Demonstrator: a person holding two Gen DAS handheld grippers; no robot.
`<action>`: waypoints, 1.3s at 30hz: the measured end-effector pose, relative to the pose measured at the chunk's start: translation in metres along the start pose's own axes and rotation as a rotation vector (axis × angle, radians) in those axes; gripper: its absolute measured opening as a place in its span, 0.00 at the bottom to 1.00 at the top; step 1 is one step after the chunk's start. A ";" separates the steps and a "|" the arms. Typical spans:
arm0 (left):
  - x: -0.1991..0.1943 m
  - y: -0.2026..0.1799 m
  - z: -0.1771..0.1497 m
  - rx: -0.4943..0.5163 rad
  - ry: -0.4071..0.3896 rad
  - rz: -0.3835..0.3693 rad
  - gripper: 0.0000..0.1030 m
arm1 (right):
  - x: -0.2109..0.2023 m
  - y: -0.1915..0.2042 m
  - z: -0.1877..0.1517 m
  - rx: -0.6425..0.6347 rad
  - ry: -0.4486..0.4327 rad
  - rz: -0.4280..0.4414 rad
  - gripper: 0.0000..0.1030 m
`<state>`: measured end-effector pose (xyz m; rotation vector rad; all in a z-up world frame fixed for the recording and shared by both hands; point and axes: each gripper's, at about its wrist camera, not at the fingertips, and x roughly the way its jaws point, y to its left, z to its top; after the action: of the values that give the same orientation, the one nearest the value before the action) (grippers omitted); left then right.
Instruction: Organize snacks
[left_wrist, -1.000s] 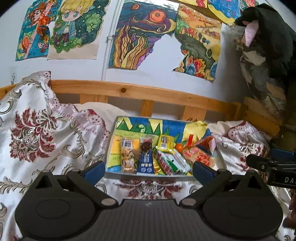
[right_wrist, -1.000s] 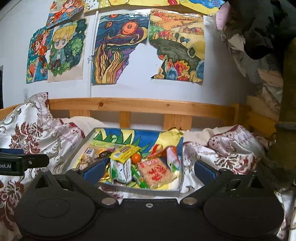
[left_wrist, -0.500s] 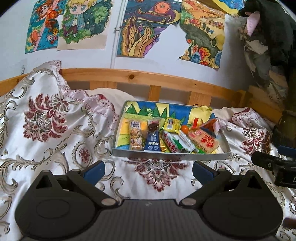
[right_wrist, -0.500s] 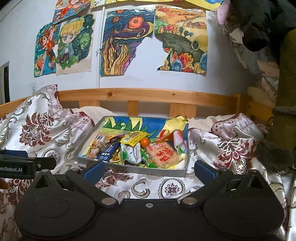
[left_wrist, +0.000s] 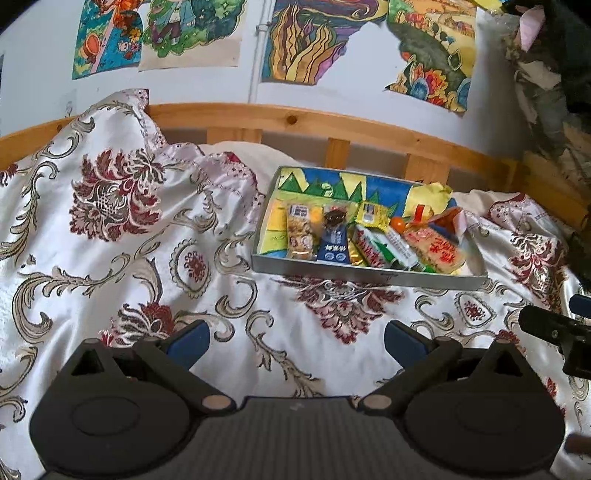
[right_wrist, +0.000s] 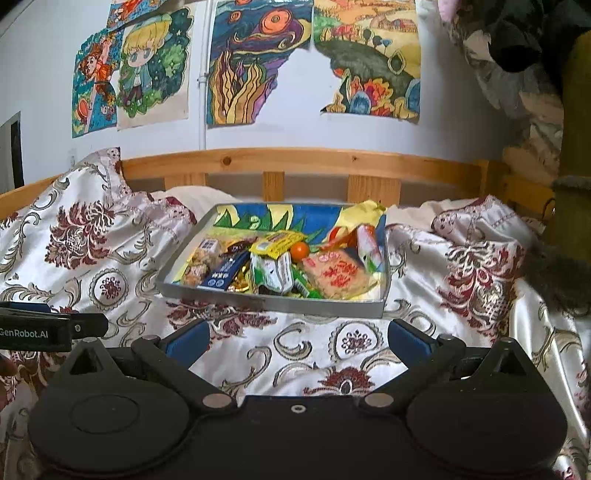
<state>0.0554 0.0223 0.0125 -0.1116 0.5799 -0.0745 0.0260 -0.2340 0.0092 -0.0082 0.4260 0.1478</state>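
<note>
A grey tray (left_wrist: 365, 272) with a painted floor lies on the bed; it also shows in the right wrist view (right_wrist: 273, 303). It holds several snack packets: a biscuit pack (left_wrist: 301, 230), a dark blue bar (left_wrist: 334, 240), a yellow packet (left_wrist: 372, 214), a small orange ball (left_wrist: 398, 222) and a red-lettered cracker pack (left_wrist: 434, 249). My left gripper (left_wrist: 295, 339) is open and empty, well short of the tray. My right gripper (right_wrist: 297, 339) is open and empty, just short of the tray's near wall.
A floral satin bedspread (left_wrist: 122, 236) covers the bed, bunched high at the left. A wooden headboard rail (left_wrist: 332, 125) runs behind the tray, below a wall with paintings (right_wrist: 258, 62). Piled clothes (right_wrist: 517, 40) hang at the right.
Both grippers have pulled back from the tray and risen, so it looks smaller and farther. Both stayed open and empty.
</note>
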 end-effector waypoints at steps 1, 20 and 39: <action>0.000 0.000 -0.001 0.001 0.003 0.003 1.00 | 0.001 0.000 -0.002 0.001 0.005 0.002 0.99; 0.008 -0.001 -0.008 0.008 0.036 0.035 1.00 | 0.014 0.000 -0.014 -0.003 0.033 0.018 0.99; 0.009 -0.002 -0.013 0.007 0.051 0.039 1.00 | 0.016 -0.001 -0.016 0.002 0.039 0.023 0.99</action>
<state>0.0557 0.0183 -0.0031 -0.0917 0.6321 -0.0415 0.0338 -0.2339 -0.0122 -0.0044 0.4648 0.1702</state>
